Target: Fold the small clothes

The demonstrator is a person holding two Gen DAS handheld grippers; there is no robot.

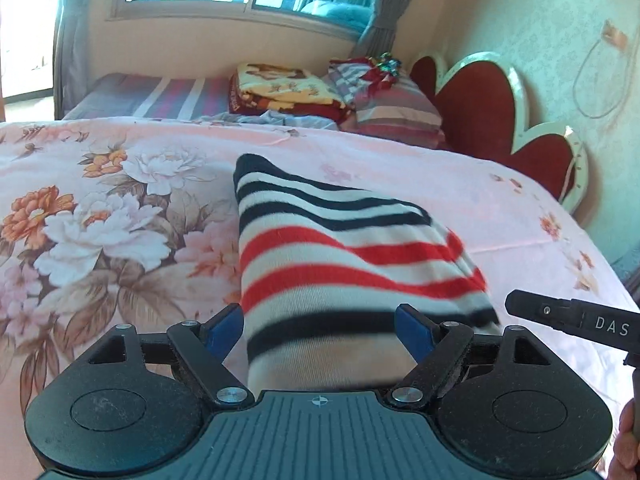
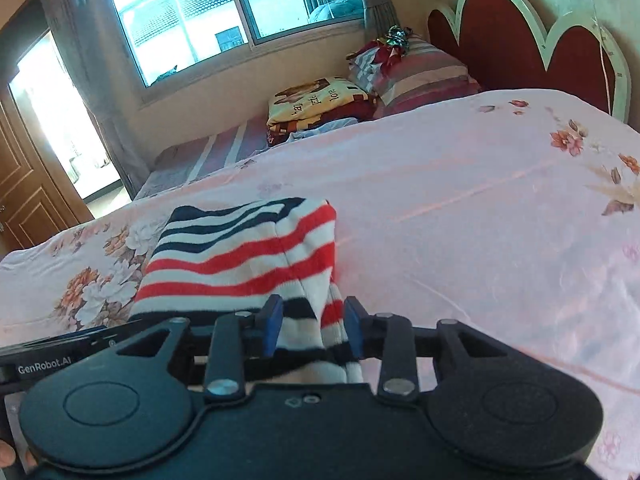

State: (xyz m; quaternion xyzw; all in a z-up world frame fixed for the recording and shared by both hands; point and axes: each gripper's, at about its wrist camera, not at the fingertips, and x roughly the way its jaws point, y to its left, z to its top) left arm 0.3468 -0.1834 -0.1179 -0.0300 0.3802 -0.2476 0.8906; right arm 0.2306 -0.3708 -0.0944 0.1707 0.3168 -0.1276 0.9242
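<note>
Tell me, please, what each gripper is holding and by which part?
The right gripper pinches the striped garment by a bunched near corner; the left gripper is open around its near edge.

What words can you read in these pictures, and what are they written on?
"DAS": white letters on the black right gripper, seen from the left wrist view.
"GenRobot.AI": white letters on the black left gripper, seen from the right wrist view.
"love": on the folded yellow blanket; its other words are too tilted and small to read.
The striped garment has no writing.

navy-red-white striped garment (image 1: 352,264), pink floral bedspread (image 1: 100,216)
</note>
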